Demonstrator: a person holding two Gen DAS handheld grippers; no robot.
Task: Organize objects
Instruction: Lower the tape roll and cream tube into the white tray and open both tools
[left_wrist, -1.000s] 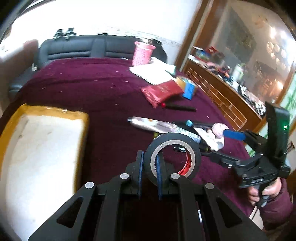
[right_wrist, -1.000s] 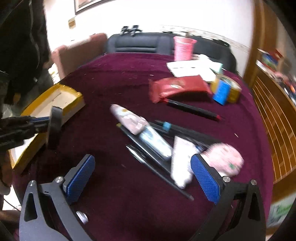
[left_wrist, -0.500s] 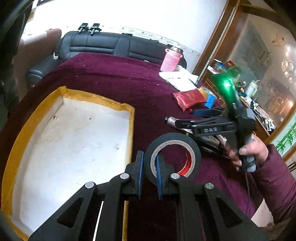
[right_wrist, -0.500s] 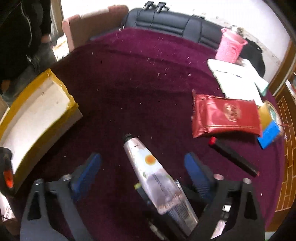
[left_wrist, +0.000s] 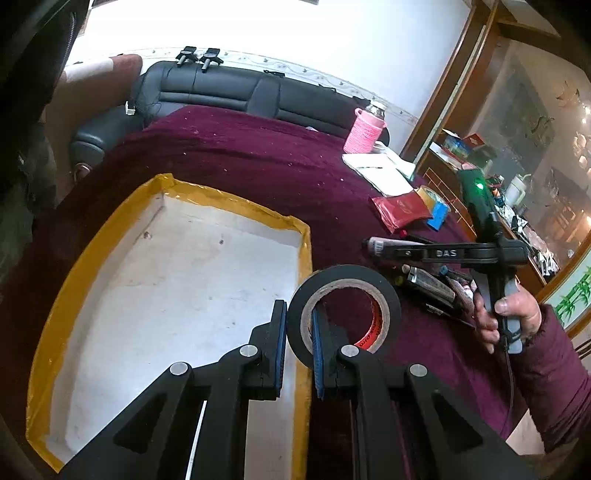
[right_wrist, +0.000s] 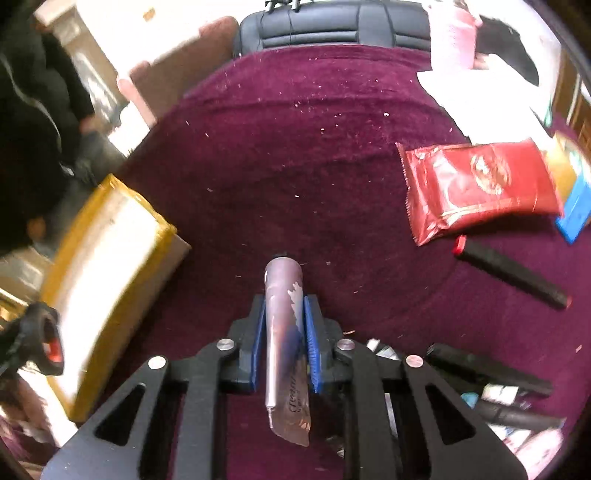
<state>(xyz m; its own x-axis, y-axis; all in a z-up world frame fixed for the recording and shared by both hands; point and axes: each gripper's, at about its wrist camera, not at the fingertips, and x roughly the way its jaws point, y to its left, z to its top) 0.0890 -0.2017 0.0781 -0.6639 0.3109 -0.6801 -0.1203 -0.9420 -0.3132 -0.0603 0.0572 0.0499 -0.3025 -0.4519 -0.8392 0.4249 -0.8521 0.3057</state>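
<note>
Left tongs (left_wrist: 298, 350) clench a black tape roll (left_wrist: 343, 314) (over the yellow-rimmed tray (left_wrist: 110, 236)); right tongs (right_wrist: 284, 345), just closed, grasp a tube (right_wrist: 286, 332).

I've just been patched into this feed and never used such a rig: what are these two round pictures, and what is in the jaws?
There is no robot here: a person holds a hand-held gripper in each hand, and each carries a fisheye camera looking along its jaws. In the left wrist view, the left gripper is shut on the wall of a roll of black tape, above the edge of a yellow-rimmed white tray; the person's right hand shows too. In the right wrist view, the right gripper, whose jaws have just been closing, is shut on a tube. On the maroon cloth lie a red packet and a black pen.
</note>
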